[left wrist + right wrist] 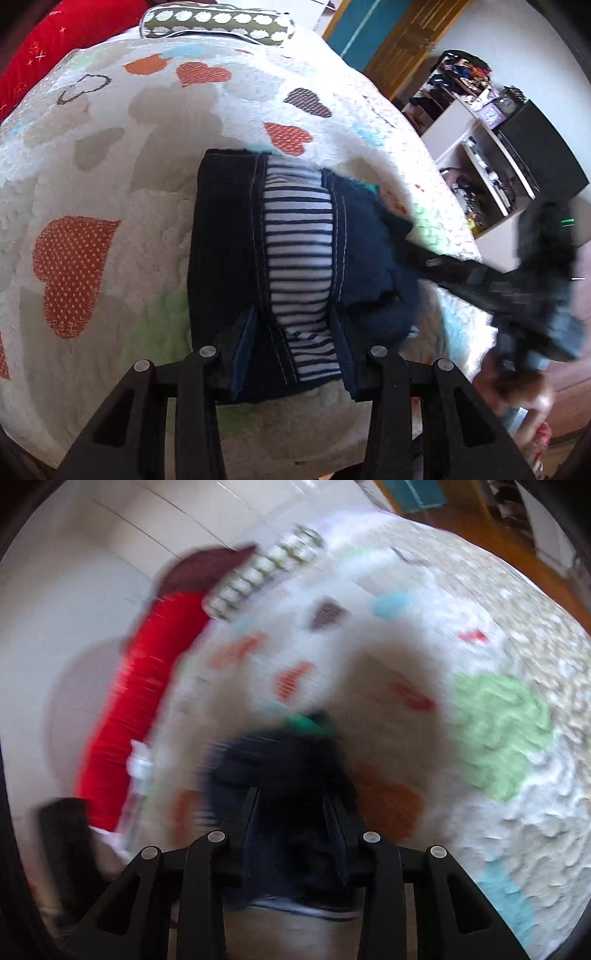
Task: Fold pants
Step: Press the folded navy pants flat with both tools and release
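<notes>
Dark navy pants [225,236] with a blue-and-white striped lining [299,236] lie on the heart-patterned quilt [92,184]. My left gripper [293,350] has its fingers apart on either side of the near part of the pants; the cloth fills the gap between them. My right gripper [417,236] reaches in from the right, blurred, its tip at the pants' right edge. In the right wrist view, also blurred, dark pants cloth [280,768] lies between the right gripper's [291,812] fingers, which stand apart.
A red pillow [55,40] and a green dotted pillow [218,22] lie at the bed's far end. White shelves [476,147] with clutter stand right of the bed, beside a wooden door [402,44]. A hand [524,387] holds the right gripper's handle.
</notes>
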Action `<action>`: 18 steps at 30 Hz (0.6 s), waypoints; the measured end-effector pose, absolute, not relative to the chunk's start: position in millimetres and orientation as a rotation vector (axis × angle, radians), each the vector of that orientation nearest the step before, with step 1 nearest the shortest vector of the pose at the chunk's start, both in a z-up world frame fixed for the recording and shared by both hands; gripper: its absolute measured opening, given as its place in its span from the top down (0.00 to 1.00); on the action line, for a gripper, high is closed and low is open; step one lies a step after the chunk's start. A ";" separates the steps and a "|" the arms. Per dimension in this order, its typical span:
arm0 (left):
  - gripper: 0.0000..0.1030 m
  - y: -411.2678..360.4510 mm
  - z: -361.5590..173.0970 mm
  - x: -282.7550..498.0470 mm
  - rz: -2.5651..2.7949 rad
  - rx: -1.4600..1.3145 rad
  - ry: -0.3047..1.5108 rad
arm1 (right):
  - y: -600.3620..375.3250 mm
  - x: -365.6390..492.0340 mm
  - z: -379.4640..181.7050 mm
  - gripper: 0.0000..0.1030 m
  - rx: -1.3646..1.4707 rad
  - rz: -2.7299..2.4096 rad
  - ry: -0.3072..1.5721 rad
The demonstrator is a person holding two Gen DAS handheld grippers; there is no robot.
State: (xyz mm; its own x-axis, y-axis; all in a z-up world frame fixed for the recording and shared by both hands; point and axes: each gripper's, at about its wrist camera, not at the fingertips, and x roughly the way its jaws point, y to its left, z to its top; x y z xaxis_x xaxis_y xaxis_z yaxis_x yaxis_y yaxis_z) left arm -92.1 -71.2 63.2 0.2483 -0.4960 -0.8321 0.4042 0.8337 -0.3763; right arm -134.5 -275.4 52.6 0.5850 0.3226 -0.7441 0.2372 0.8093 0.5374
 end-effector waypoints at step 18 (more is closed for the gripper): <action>0.42 -33.6 28.6 -17.3 -0.727 -0.434 1.206 | -288.6 -115.0 27.9 0.40 0.673 0.084 0.878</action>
